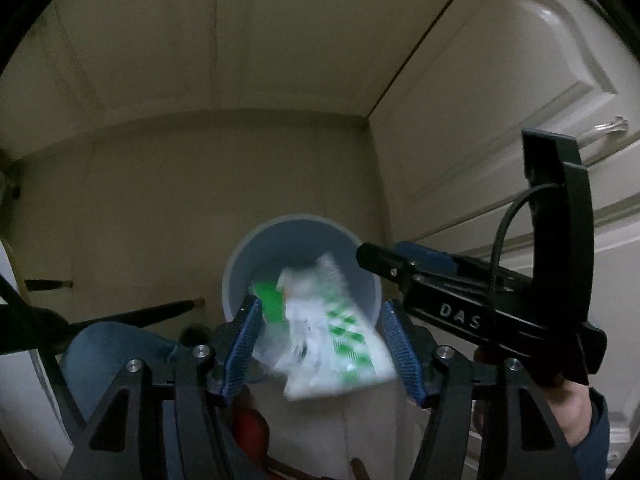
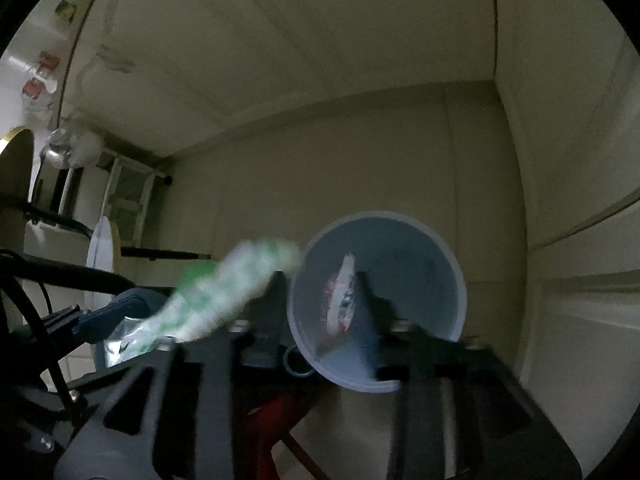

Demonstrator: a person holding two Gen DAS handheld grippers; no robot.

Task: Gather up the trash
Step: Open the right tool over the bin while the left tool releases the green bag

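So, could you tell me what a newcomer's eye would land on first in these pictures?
Probably the green-and-white wrapper, blurred, between the open fingers of the left hand-held gripper just above the pale blue bin. Next, a red-and-white wrapper between the right hand-held gripper's spread fingers, over the bin's mouth.

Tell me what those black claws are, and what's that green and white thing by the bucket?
They are grabbing tools. A person holds one in each hand, each with a camera looking along its two fingers: one picture from the left gripper, one from the right gripper. Below is a round pale grey plastic bin. A crinkly green-and-white plastic wrapper sits between the left fingers; too blurred to see if pinched. The right fingers stand apart around a small white-and-red wrapper.
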